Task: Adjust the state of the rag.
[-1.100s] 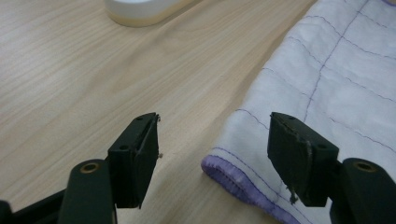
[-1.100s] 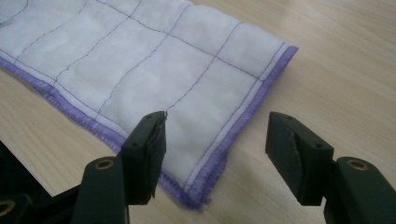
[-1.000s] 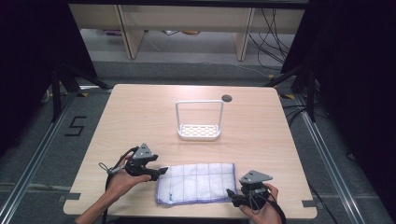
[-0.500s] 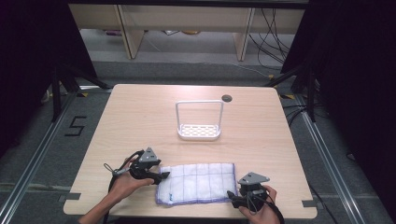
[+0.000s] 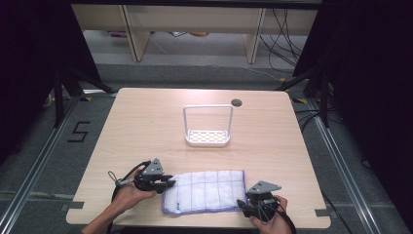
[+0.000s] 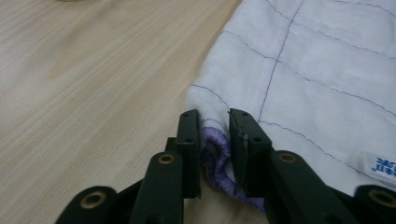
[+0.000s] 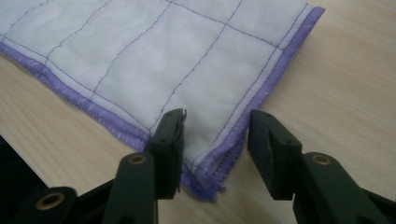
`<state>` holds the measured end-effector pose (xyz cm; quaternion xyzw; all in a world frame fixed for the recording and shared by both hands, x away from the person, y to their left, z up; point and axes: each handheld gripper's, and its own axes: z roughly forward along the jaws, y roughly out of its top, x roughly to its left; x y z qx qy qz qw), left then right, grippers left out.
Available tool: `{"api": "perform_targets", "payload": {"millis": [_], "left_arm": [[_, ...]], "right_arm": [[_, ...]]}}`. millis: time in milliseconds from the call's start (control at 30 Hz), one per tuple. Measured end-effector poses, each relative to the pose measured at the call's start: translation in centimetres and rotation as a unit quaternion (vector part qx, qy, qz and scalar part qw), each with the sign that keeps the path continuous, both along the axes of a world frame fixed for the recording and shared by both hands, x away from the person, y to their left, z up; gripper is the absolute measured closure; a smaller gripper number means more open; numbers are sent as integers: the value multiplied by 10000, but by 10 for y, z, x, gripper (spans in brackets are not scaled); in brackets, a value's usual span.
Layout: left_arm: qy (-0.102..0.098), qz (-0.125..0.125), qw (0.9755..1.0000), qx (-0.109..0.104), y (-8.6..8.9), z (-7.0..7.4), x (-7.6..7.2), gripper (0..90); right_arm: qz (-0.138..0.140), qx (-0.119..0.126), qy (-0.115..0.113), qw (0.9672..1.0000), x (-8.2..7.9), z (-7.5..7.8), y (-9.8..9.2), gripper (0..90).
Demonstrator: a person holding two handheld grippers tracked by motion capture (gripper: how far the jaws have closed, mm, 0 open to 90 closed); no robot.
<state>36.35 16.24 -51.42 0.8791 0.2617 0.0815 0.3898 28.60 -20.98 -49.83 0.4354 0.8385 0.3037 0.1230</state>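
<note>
The step in hand is judged to be the taking up of a folded white cloth (image 5: 204,191) with purple stitching by two of its corners. The cloth is seen lying flat at the near edge of the wooden table (image 5: 146,126), between the two hands and well apart from the white wire rack (image 5: 207,126) farther back.

The left gripper (image 6: 215,140) is found at the cloth's left corner. Its jaws have just been closing and are now nearly together, with the purple hem bunched and pinched between the pads; the corner is taken to be gripped.

The right gripper (image 7: 215,140) is found at the near right corner. Its jaws have just been closing but stand about half open, one over the fabric and one outside the hem on bare wood. No pinch is made there yet.

The next move is judged to call for the right jaws to be brought fully onto that corner before any lift, so that both corners rise evenly.
</note>
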Motion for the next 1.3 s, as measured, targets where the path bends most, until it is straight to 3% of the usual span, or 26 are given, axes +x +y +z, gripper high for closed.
{"api": "perform_targets", "payload": {"millis": [67,133,267,333,400,467,567,600,767,833,900,933,967,1000,1067,1167,1200,1233,1267,1300], "left_arm": [[30,34,9999,-101,0,-1,0,774],[-17,-18,10000,-45,1,-1,1,782],[-3,-2,10000,-68,1,-1,1,785],[4,7,10000,-66,0,-1,0,788],[15,15,10000,-62,0,-1,0,791],[9,-3,10000,7,1,0,1,793],[42,40,9999,-91,0,-1,-1,799],[38,33,10000,-56,0,0,-1,800],[16,18,10000,1,1,0,-3,806],[62,30,10000,-60,1,0,-6,809],[45,0,10000,63,3,1,-8,814],[45,-24,10000,-59,3,1,-10,816],[54,-66,10000,-15,5,2,-11,818],[69,-86,9998,-165,5,1,-14,819],[158,-6,9994,-298,8,0,-17,822],[162,-38,9992,-368,10,3,-24,824],[204,-10,9986,-486,9,4,-29,824],[174,-82,9988,-452,10,6,-32,824],[215,-80,9981,-565,8,7,-38,823],[154,-168,9980,-595,8,7,-41,823]], "right_arm": [[-42,58,17,10000,-1,0,0,598],[-32,25,58,10000,-1,0,1,598],[-215,107,46,9997,-4,5,-1,469],[-266,183,-19,9995,-6,7,-2,443],[-261,101,-22,9996,-8,6,0,434],[-215,74,73,9997,-9,4,3,433],[-83,-140,-1,9999,-8,-2,7,490],[-102,-136,59,9998,-8,-1,7,529],[179,-78,-54,9998,-7,-2,6,739],[245,-83,-44,9997,-7,-1,8,778],[297,-144,-73,9994,-7,-1,9,801],[315,-151,-42,9994,-6,0,10,807],[362,-177,-62,9992,-5,0,10,812],[392,-194,-142,9989,-3,0,9,815],[388,-143,-189,9990,3,4,9,819],[520,-211,-294,9980,15,9,8,821],[552,-221,-324,9977,21,11,8,821],[553,-206,-341,9977,26,13,8,822],[584,-209,-377,9974,33,14,8,821],[586,-160,-301,9977,39,16,10,821]]}}
